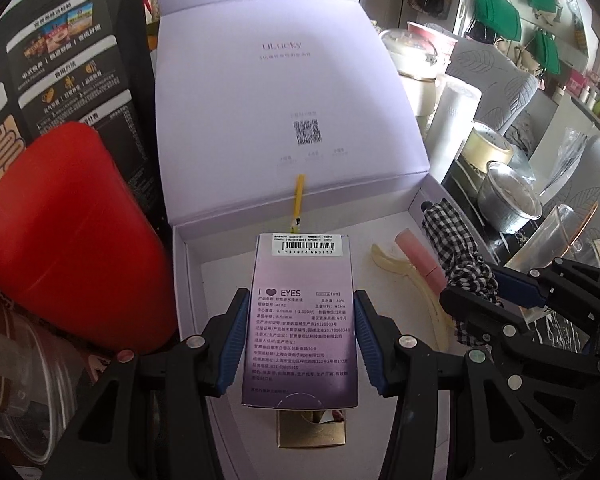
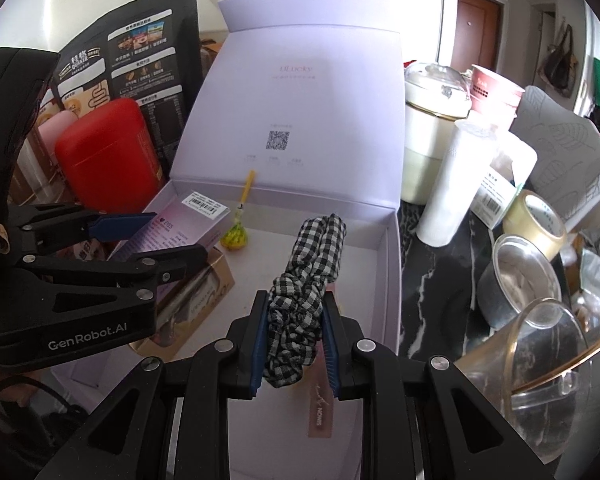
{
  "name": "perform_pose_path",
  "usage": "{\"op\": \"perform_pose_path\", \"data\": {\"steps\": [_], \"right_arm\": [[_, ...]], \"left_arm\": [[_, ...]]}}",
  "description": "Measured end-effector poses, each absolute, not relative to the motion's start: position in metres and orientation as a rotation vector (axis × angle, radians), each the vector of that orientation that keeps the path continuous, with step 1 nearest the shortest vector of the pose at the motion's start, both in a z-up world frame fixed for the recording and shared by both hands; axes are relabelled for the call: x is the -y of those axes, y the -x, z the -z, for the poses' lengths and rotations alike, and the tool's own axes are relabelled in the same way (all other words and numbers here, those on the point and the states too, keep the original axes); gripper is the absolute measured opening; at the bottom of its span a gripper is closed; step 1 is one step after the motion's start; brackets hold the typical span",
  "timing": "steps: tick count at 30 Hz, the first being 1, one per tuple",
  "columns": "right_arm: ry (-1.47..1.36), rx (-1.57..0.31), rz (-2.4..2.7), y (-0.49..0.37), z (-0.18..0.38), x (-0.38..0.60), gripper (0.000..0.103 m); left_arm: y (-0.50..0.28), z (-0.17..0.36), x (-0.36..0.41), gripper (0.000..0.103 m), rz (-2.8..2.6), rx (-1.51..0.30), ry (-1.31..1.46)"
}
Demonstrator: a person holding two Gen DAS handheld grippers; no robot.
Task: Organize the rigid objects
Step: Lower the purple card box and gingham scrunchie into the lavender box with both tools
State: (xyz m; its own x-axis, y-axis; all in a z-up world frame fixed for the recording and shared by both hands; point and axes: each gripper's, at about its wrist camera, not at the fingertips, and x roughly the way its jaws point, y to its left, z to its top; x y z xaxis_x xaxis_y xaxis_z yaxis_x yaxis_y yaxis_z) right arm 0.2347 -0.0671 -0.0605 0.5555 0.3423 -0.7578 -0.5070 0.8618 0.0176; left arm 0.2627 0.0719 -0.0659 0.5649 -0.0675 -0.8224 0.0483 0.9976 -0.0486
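Lens carton: you hold it by its long sides in the left gripper, over the white gift box; light, thin card, so squeeze gently.
Scrunchie: your right gripper pinches it; soft, floppy.
Surface: crowded dark marble counter; red canister close beside the box.

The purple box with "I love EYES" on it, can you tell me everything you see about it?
The purple box is a slim cardboard carton, pale lilac at the top fading to dark violet below. It carries printed text, a heart and a white barcode sticker at its far end. The left gripper clamps its long sides between blue pads. It hangs tilted over the open white gift box, above a gold packet. Whether it touches the packet is unclear.
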Motion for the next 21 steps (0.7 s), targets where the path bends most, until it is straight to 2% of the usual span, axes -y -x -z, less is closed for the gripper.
{"op": "perform_pose_path", "data": {"steps": [15, 21], "right_arm": [[0.215, -0.86, -0.481, -0.239, 0.068, 0.066, 0.026], [0.212, -0.842, -0.475, -0.235, 0.059, 0.068, 0.031]], "left_arm": [[-0.268, 0.075, -0.074, 0.05, 0.032, -0.998, 0.016], [-0.265, 0.068, -0.078, 0.05, 0.031, -1.003, 0.033]]}}
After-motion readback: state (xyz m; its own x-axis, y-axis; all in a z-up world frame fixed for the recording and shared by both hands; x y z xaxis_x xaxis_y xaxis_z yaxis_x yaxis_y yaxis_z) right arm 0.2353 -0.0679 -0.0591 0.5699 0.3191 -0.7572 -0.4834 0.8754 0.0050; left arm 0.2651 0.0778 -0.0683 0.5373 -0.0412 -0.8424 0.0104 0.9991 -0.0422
